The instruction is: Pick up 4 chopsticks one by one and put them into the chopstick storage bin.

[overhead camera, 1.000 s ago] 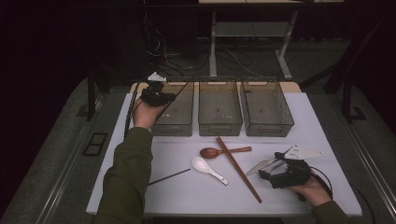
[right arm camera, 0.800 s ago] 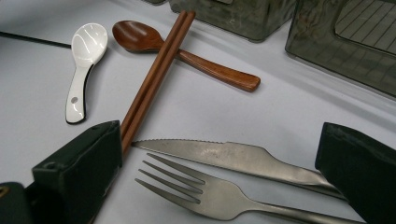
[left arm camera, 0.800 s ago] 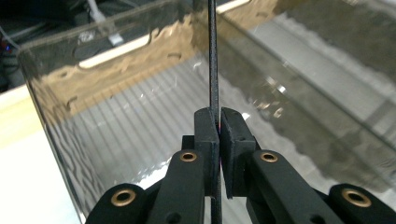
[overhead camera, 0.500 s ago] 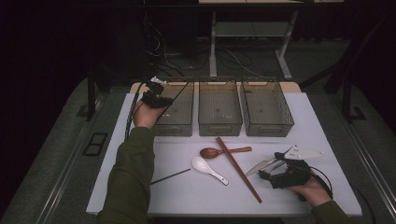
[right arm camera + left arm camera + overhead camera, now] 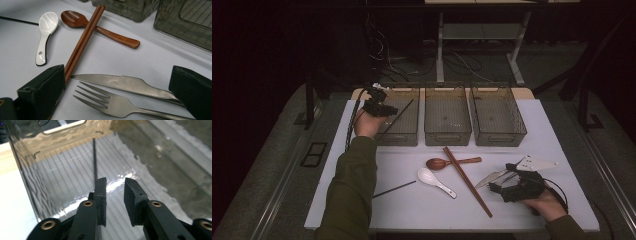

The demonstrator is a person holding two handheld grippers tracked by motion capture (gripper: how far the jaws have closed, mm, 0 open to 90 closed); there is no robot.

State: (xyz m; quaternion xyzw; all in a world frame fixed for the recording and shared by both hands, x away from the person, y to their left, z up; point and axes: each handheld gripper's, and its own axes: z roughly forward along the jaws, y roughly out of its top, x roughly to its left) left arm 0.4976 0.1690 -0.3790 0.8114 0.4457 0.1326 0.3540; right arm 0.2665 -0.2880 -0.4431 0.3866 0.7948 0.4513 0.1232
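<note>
the left gripper (image 5: 115, 192) has just been opening over the far-left clear bin (image 5: 409, 131); the black chopstick (image 5: 95, 160) leans inside, against one pad. the right gripper (image 5: 117, 95) is open around a knife (image 5: 120, 83) and fork (image 5: 112, 102). no writing is readable.

bins (image 5: 447, 131): 3 | spoons (image 5: 436, 180): 2 | chopsticks (image 5: 467, 181): 4 | knife (image 5: 125, 83): 1 | fork (image 5: 110, 101): 1

Left gripper (image 5: 379, 102) fingers (image 5: 101, 192) just opened, from nearly closed to a narrow gap. Black chopstick (image 5: 399, 116) released: now leaning inside the left bin (image 5: 400, 134), lower end on the floor, upper end up against the far wall. In the left gripper view, chopstick beside the left finger, not pressed between the pads. Left hand (image 5: 367, 125) shifted slightly over the bin's near left corner.
</note>
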